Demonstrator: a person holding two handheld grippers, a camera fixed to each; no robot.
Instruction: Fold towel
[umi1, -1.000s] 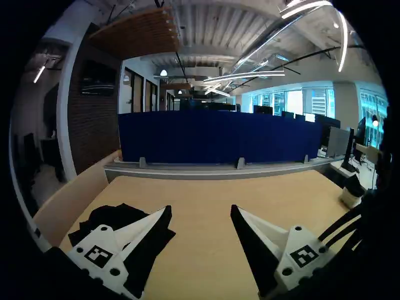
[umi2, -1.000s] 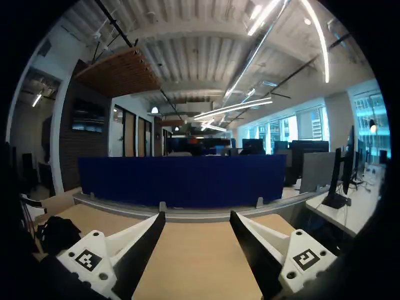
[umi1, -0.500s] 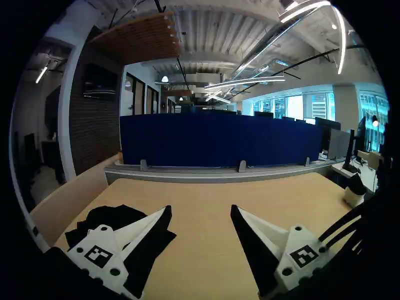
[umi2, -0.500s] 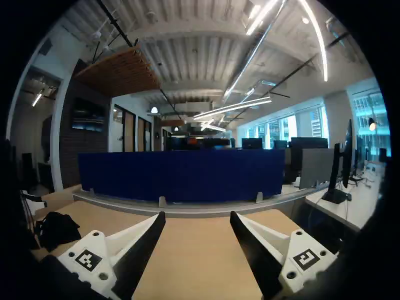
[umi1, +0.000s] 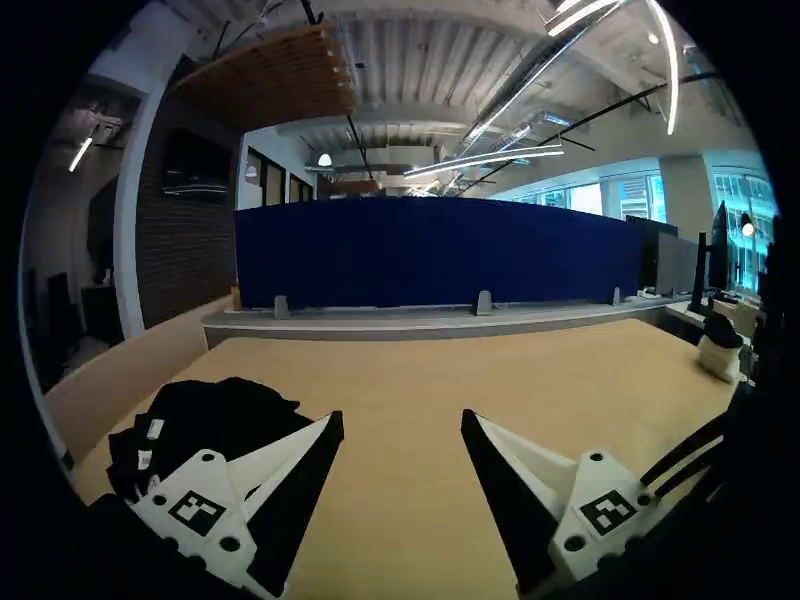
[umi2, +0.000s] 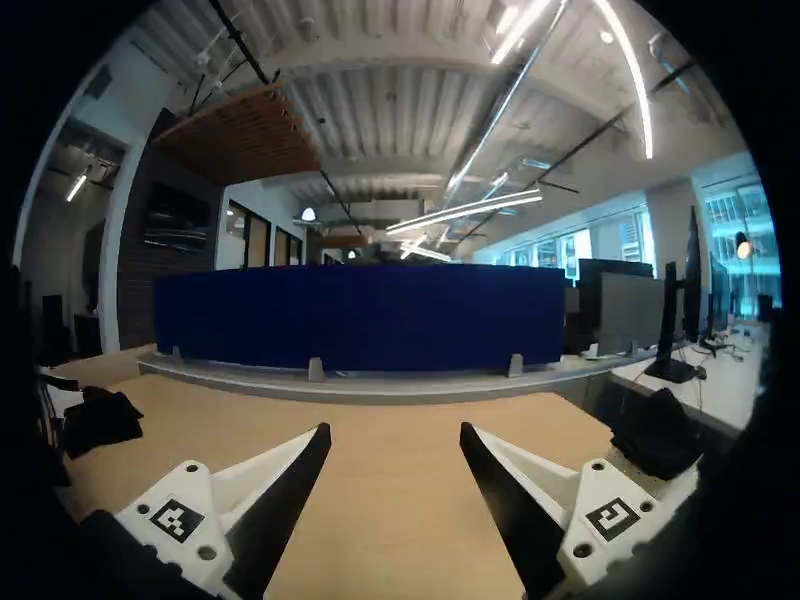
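Two spread fingers of the left gripper (umi1: 400, 416) are hovering over the table (umi1: 480, 370), one partly hiding the crumpled black towel (umi1: 205, 420) at left. In the right gripper view, the right gripper (umi2: 395, 430) is gaping too; the towel is lying far left, dim.

**Cool, even light; bent edges**

Long white ceiling strip lights (umi1: 480, 162) and bluish windows (umi2: 725, 215) light both views evenly. The pale wooden tabletop (umi1: 450, 370) shows sheen and faint shadows. The crumpled black towel (umi1: 200, 420) loses detail. The dark blue fabric partition (umi2: 360, 320) bows near the rim.
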